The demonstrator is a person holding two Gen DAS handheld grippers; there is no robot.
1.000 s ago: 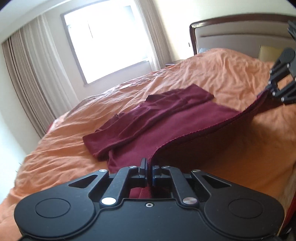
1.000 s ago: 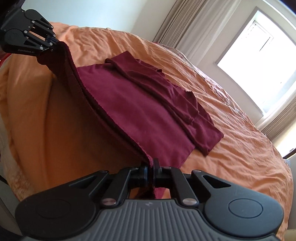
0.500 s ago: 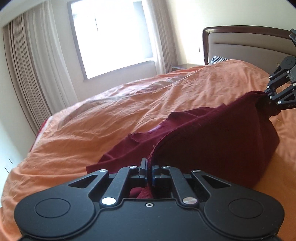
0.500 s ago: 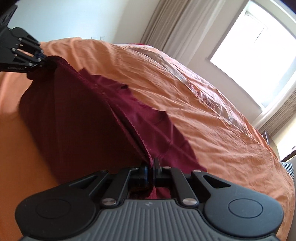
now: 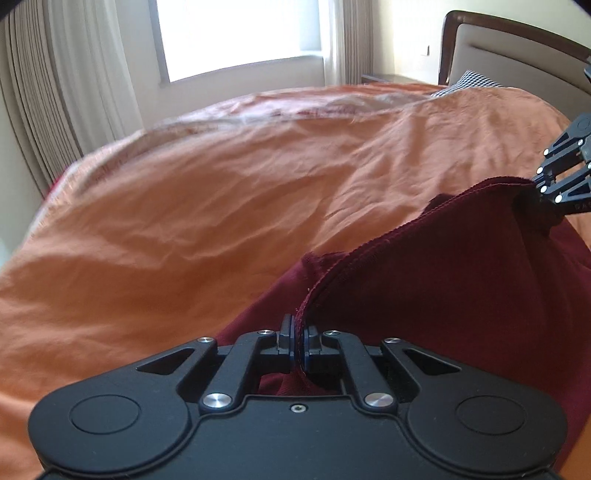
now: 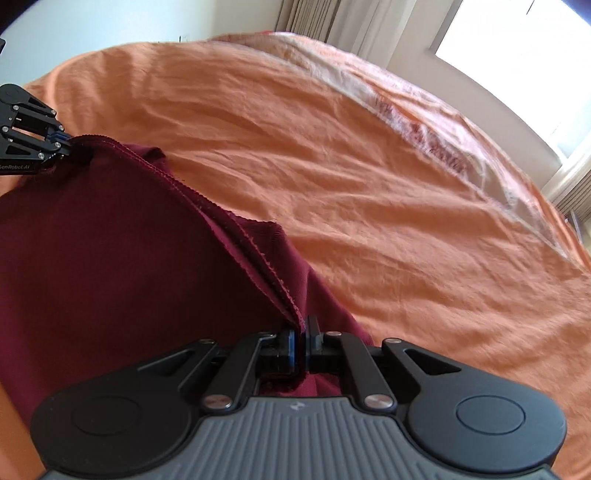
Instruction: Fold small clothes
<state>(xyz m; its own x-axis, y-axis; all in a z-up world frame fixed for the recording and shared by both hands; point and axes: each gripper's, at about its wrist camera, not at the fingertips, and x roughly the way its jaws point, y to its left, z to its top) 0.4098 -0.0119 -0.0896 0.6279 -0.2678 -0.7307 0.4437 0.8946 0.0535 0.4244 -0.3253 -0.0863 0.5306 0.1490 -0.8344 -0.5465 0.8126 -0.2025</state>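
Nearest the lens: left gripper pinching one end of the hem of the maroon garment, jaws closed tight on the cloth, no gap showing. Right gripper doing likewise at the other end, jaws clamped on a doubled, stitched edge. Hem running taut between the two grips, raised off the orange bedcover.

Beyond the jaws: held panel hanging down from the raised hem, the rest of the garment lying on the bedcover below and just past it. Lower layer peeking out beyond the hem in both wrist views, so the fold judged to be partway over, not yet laid.

Advised for this step: keeping both grips level and the hem straight while carrying it across; lowering both ends together onto the far edge of the lower layer; matching edge to edge before letting go; avoiding slack in the middle, likely to leave a ridge. Soft knit judged prone to bunching if dragged.

Farther off: headboard, curtains and window, not involved.
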